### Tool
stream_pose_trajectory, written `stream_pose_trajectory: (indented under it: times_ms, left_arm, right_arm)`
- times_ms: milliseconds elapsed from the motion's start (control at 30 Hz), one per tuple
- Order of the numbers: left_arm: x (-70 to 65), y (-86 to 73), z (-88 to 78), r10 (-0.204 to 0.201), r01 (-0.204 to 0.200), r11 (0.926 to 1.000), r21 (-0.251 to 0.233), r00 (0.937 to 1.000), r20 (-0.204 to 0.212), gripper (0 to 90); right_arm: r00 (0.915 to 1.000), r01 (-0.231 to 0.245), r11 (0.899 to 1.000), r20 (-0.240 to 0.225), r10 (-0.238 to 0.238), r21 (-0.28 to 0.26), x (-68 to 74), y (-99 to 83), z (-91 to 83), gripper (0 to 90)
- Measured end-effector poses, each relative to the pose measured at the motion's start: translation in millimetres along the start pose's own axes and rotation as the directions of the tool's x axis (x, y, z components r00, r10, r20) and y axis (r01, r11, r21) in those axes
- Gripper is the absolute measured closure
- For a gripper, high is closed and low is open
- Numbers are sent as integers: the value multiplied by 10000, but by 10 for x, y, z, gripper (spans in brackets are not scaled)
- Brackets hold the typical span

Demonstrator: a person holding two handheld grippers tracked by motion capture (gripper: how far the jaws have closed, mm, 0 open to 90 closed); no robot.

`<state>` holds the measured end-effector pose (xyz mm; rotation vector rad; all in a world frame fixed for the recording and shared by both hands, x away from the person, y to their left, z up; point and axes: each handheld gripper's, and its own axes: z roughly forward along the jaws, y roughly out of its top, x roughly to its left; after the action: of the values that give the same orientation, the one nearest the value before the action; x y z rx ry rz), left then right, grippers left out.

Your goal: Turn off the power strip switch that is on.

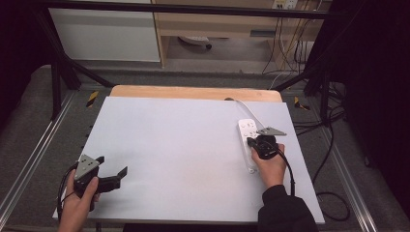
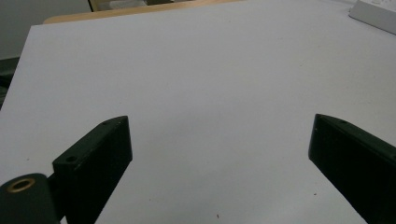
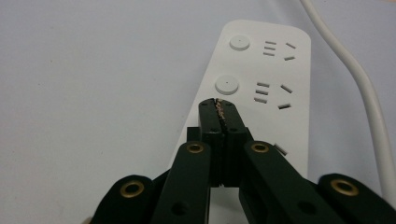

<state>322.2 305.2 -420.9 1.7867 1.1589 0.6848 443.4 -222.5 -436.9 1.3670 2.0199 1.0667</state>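
A white power strip (image 1: pixel 246 129) lies on the right side of the table, with its cable (image 1: pixel 244 107) running off to the far edge. In the right gripper view the power strip (image 3: pixel 280 70) shows two round buttons (image 3: pixel 227 85) beside its sockets. My right gripper (image 3: pixel 217 105) is shut, jaws pressed together with nothing between them. Its tips sit over the strip just short of the nearer button; I cannot tell whether they touch it. From above, the right gripper (image 1: pixel 251 143) covers the strip's near half. My left gripper (image 1: pixel 112 165) stands open at the near left, and the left gripper (image 2: pixel 219 140) has bare table between its jaws.
A white sheet (image 1: pixel 183 145) covers the table, with a wooden edge (image 1: pixel 193 92) along the far side. The thick white cable (image 3: pixel 359 79) curves past the strip's right side. Black frame bars and floor cables surround the table.
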Motion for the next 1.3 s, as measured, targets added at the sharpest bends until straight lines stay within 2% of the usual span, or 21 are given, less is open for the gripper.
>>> stream_pose_trajectory:
  times_ms: [1300]
  left_arm:
    - [-16,-10,21,31,-31,9998,194,10000,30,61]
  right_arm:
    - [9979,550,9983,347,-556,172,59,21,9,900]
